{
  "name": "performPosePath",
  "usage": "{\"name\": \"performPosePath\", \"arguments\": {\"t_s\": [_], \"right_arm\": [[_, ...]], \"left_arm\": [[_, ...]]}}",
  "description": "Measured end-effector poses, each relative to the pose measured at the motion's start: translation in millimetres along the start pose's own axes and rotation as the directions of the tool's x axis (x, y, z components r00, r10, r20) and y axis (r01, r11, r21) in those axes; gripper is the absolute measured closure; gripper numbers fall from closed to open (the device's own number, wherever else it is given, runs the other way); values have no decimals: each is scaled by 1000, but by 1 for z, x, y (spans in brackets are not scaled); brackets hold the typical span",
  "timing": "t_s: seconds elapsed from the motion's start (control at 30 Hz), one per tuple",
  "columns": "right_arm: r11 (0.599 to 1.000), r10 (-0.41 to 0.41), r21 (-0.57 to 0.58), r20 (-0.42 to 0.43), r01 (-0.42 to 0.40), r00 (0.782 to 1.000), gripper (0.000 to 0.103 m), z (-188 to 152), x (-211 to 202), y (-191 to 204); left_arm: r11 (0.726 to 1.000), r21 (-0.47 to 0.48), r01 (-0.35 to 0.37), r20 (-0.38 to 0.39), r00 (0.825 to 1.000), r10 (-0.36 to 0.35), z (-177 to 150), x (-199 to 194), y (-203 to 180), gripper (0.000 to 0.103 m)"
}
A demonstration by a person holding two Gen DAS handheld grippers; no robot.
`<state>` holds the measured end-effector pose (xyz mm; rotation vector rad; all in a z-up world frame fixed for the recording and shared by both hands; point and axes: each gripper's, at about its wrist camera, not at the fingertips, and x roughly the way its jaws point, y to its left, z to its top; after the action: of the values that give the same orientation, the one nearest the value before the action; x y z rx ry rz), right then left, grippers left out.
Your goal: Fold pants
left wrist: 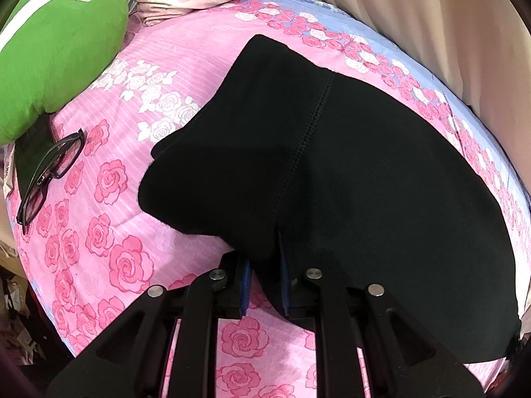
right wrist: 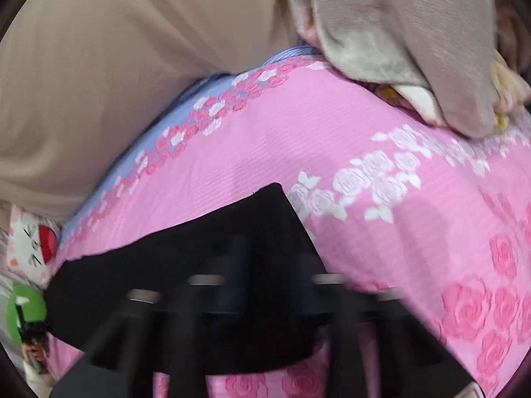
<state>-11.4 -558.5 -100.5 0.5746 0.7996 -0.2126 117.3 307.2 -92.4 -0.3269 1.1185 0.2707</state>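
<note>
both grippers pinched on the black pants [left wrist: 348,165], which lie on the rose-print bedsheet [left wrist: 109,219].
your left gripper [left wrist: 265,285] is nearly closed on a bunched near edge. your right gripper [right wrist: 268,285] is blurred but closed, apparently on the near hem. lift unevenly and the thin pinch could slip; swing left and the cloth may catch the glasses [left wrist: 49,175].

Black pants [left wrist: 348,172] partly folded on rose-print bedsheet [left wrist: 109,179]

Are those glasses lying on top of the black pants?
No, the glasses lie on the pink bedsheet, apart from the black pants.
</note>
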Motion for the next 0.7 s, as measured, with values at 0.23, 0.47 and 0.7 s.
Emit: {"name": "performPosePath", "arguments": {"t_s": [0.23, 0.47, 0.7], "right_arm": [[990, 60, -139, 210, -31, 976, 96, 27, -50, 41], [976, -203, -57, 106, 210, 973, 49, -5, -12, -3], [955, -257, -84, 246, 285, 935, 44, -27, -70, 19]], "left_arm": [[999, -24, -30, 75, 997, 32, 9, -6, 8, 88], [1000, -4, -19, 94, 995, 19, 14, -6, 16, 79], [992, -61, 110, 178, 979, -97, 7, -38, 53, 68]]}}
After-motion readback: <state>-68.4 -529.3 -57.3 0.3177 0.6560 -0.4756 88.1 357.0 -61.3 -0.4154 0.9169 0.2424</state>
